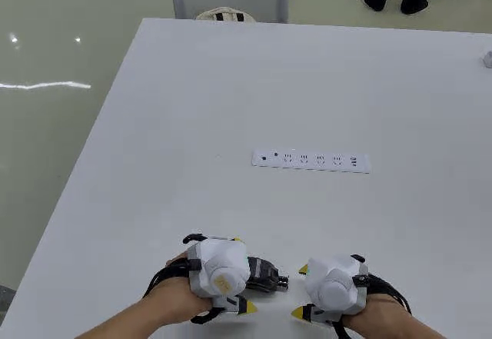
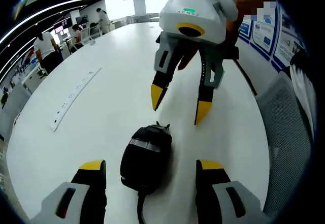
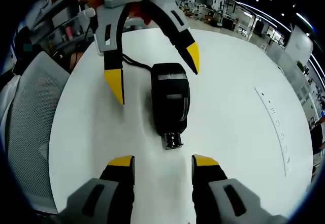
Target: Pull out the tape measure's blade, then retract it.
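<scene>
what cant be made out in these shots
- Head view: the tape measure is largely hidden behind the left gripper, so its shape is unclear.
- Left gripper view: the tape measure's cord runs off the bottom edge, so its end is unseen.
- Head view: a small object is cut off by the picture's right edge and cannot be identified.

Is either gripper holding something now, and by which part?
Nothing is held. The tape measure lies on the table between the open jaws of the left gripper; the right gripper is open too.
</scene>
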